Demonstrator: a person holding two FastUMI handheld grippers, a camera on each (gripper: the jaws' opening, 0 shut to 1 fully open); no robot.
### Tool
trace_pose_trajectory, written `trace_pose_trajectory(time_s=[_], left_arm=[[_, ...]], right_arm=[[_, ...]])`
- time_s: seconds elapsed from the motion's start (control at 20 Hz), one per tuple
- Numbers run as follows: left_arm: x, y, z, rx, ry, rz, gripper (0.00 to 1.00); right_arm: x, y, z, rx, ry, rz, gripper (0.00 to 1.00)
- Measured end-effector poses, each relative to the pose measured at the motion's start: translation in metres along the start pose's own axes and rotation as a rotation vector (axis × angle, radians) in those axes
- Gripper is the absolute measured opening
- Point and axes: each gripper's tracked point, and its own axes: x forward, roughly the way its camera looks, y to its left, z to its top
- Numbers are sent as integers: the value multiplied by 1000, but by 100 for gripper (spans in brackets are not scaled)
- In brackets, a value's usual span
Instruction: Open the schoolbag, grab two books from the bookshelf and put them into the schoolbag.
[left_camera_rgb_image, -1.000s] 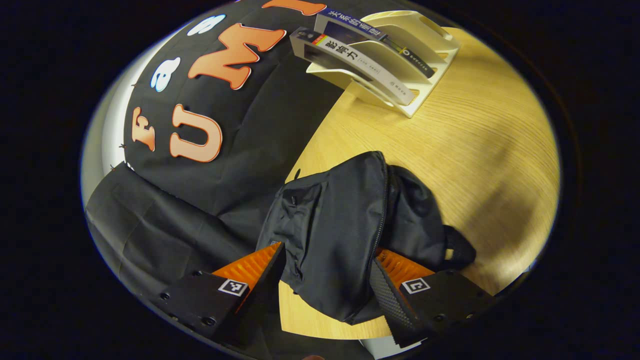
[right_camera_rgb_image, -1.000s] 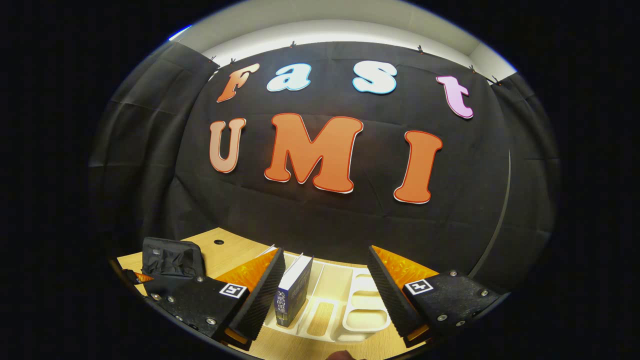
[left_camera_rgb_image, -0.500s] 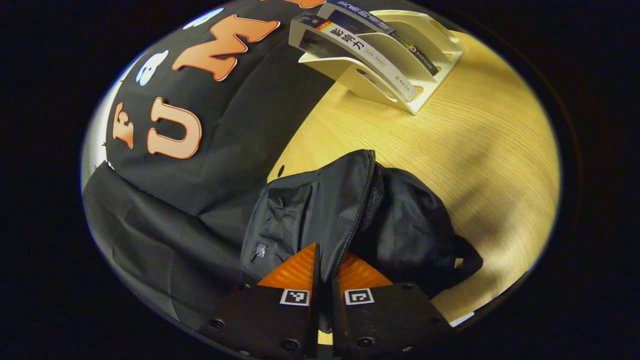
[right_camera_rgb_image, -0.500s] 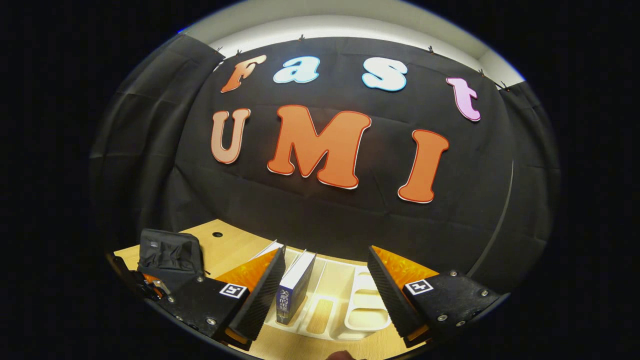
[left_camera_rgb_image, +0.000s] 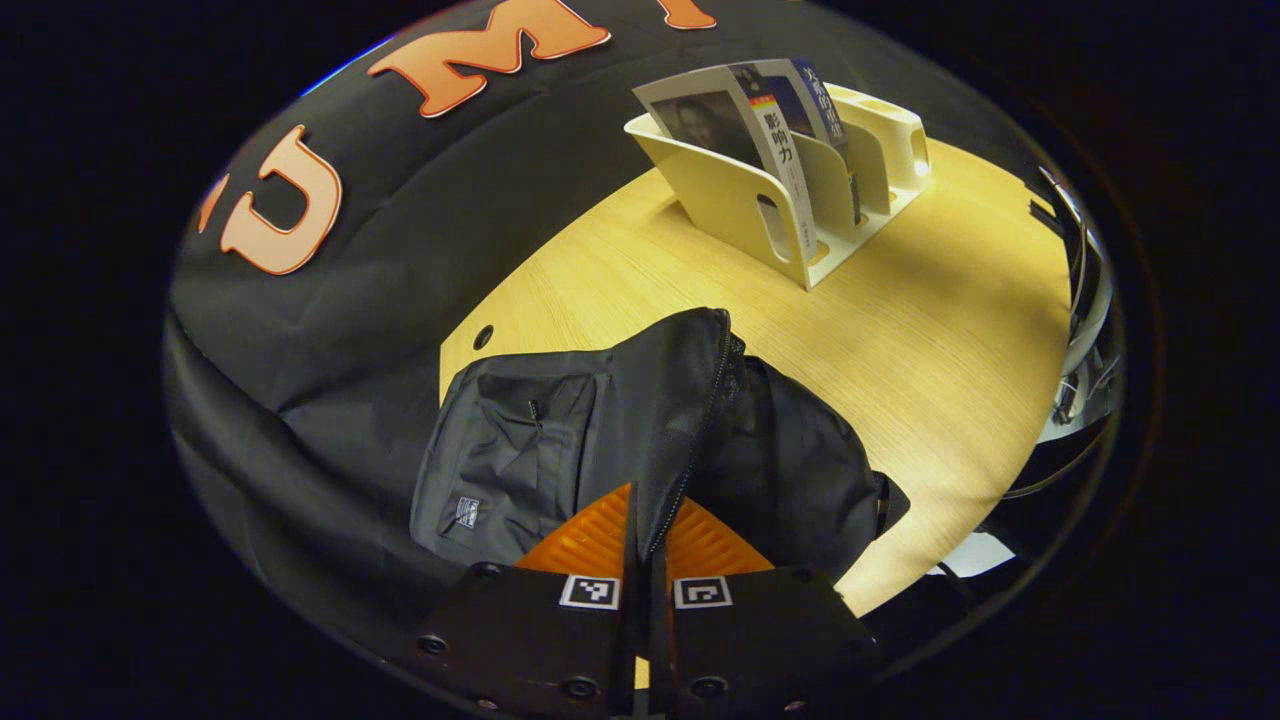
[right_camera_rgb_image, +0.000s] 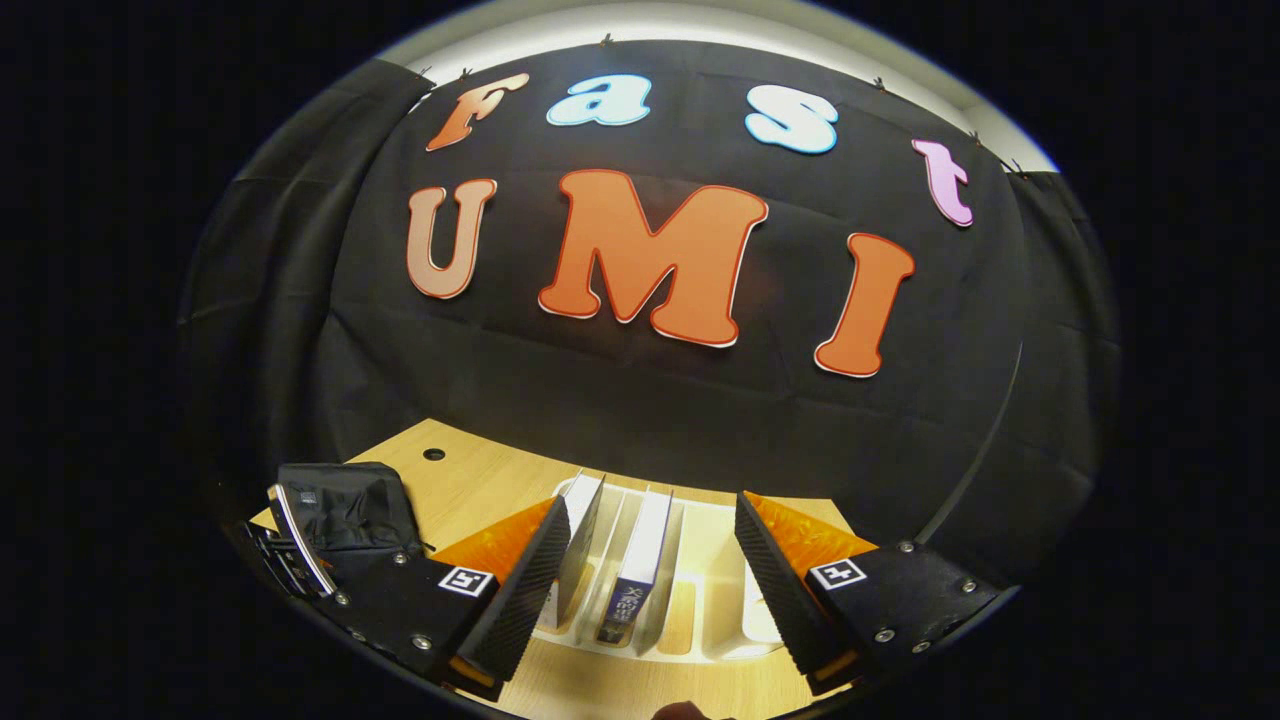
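Schoolbag (left_camera_rgb_image: 560, 440) fabric is what I see first through the left gripper view: a black, soft, slumped backpack lying on the wooden worktop (left_camera_rgb_image: 900, 330), with a front pocket bearing a small patch and a zipper line running down the raised ridge of the bag. My left gripper (left_camera_rgb_image: 640, 530) is clenched on that ridge, both fingers pressed against the fabric beside the zipper, with almost no gap between them. Whether the zipper itself is parted I cannot tell.

Farther back on the worktop, well apart from the bag, stands the cream bookshelf (left_camera_rgb_image: 770, 200), a slotted rack. Two books lean upright in it: a white-spined book (left_camera_rgb_image: 775, 150) in the nearest slot and a blue-spined book (left_camera_rgb_image: 815, 100) just behind it.

In the right gripper view, my right gripper (right_camera_rgb_image: 645, 570) is released, fingers spread wide, sitting close over the bookshelf (right_camera_rgb_image: 700, 620). The blue-spined book (right_camera_rgb_image: 635, 570) stands between the fingers without touching either, and the white-spined book (right_camera_rgb_image: 575, 545) leans just beside the nearer finger. The schoolbag (right_camera_rgb_image: 345, 505) sits off to the side on the worktop (right_camera_rgb_image: 470, 480).
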Motion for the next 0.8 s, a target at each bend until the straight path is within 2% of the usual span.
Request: trace_pose_trajectory(time_s=[0.2,0.5,0.8], left_arm=[[-16,20,5,-10,-10,-114,6],[-31,56,19,-2,-10,-246,6],[-40,84,36,26,1,-360,6]], right_arm=[[18,18,3,-50,76,-8,99],[40,33,-2,-30,219,-8,100],[71,46,-18,19,426,26,99]])
